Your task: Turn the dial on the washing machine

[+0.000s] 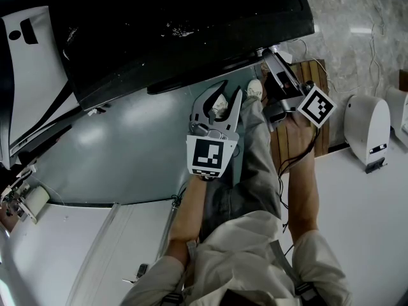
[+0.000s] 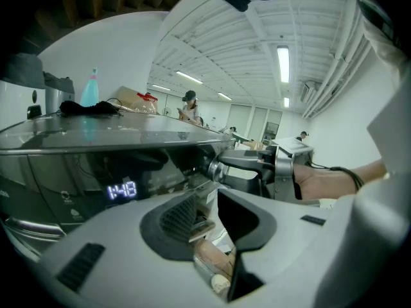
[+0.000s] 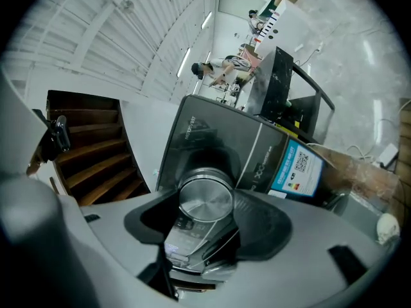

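Head view: washing machine [image 1: 191, 24] is seen at twelve o'clock. The right hand-held gripper [image 1: 273, 61] is reached to its front edge at one o'clock, and the left hand-held gripper [image 1: 229, 101] is held clear at centre.

Left gripper view: its jaws are spread, with nothing gripped.

Right gripper view: the dial [image 3: 205, 196] is clamped squarely between the jaws, seemingly so it can be twisted.

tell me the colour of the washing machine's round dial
Shiny silver round metal dial, seen best in the right gripper view.
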A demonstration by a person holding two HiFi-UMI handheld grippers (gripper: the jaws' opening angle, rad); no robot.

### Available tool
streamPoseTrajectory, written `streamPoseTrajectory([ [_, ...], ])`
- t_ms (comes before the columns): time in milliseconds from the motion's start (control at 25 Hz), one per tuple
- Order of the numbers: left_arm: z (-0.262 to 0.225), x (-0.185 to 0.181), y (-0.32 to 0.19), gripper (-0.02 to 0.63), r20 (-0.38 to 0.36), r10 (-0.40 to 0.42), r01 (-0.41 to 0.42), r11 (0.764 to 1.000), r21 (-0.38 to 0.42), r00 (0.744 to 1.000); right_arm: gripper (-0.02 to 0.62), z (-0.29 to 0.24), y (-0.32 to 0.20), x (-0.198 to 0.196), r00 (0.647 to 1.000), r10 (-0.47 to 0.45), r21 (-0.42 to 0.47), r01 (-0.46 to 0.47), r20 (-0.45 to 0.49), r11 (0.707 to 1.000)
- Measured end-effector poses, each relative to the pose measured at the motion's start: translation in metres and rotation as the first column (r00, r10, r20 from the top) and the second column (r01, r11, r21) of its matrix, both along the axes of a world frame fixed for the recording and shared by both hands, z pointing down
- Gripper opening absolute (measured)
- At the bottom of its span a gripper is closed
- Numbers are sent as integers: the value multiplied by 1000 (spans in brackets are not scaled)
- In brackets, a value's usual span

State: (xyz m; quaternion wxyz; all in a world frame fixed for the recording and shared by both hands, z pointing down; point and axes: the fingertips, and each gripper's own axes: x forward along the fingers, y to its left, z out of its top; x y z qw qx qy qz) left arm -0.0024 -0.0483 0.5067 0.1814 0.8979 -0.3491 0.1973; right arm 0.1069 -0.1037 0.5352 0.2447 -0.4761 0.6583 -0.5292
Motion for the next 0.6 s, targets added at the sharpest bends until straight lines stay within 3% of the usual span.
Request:
streamPoseTrajectory([
  [320,0,1,0,110,1,1,-1,1000,1,1000,270,1,0,0,996,22,-7,-21,88,1000],
  [600,-1,2,0,110,1,0,0,1000,1,1000,281,1,1,4,998,43,-3,-43,54,999],
])
